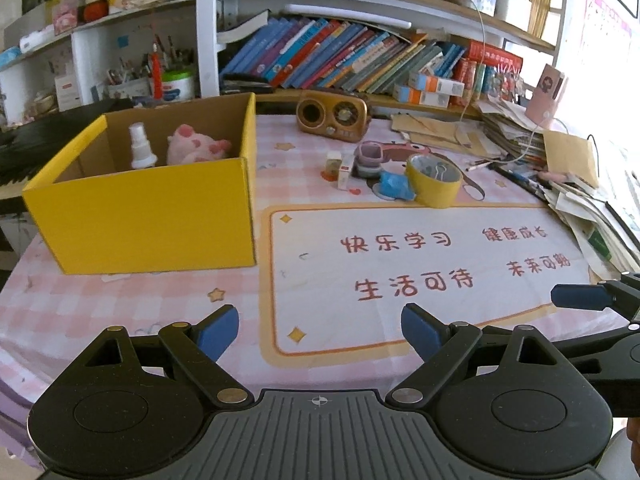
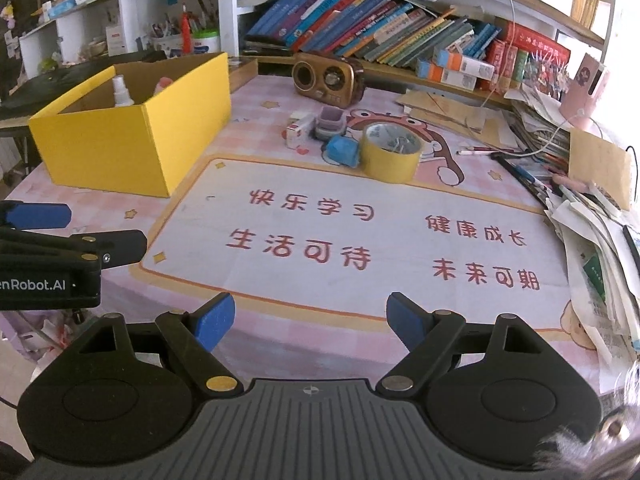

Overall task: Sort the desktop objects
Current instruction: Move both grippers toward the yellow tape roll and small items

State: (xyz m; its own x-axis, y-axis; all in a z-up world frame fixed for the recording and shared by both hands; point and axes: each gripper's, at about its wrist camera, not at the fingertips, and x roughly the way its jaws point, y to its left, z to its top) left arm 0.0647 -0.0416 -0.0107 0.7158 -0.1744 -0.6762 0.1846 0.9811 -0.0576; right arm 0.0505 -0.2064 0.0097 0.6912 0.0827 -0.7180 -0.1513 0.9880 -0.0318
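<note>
A yellow cardboard box (image 1: 152, 216) stands at the left of the desk and holds a white spray bottle (image 1: 141, 148) and a pink plush toy (image 1: 196, 148); the box also shows in the right wrist view (image 2: 120, 148). Behind the mat lie a yellow tape roll (image 1: 434, 182) with binder clips inside, a blue object (image 1: 394, 186), a purple lidded container (image 1: 370, 158) and a small white box (image 1: 344, 170). The tape roll (image 2: 392, 158) also shows in the right wrist view. My left gripper (image 1: 320, 332) and my right gripper (image 2: 310, 320) are open and empty over the near desk edge.
A brown retro radio (image 1: 332, 116) stands at the back. Stacks of papers and envelopes (image 1: 592, 200) and pens crowd the right side. Bookshelves rise behind the desk. A printed mat (image 1: 400, 276) covers the middle.
</note>
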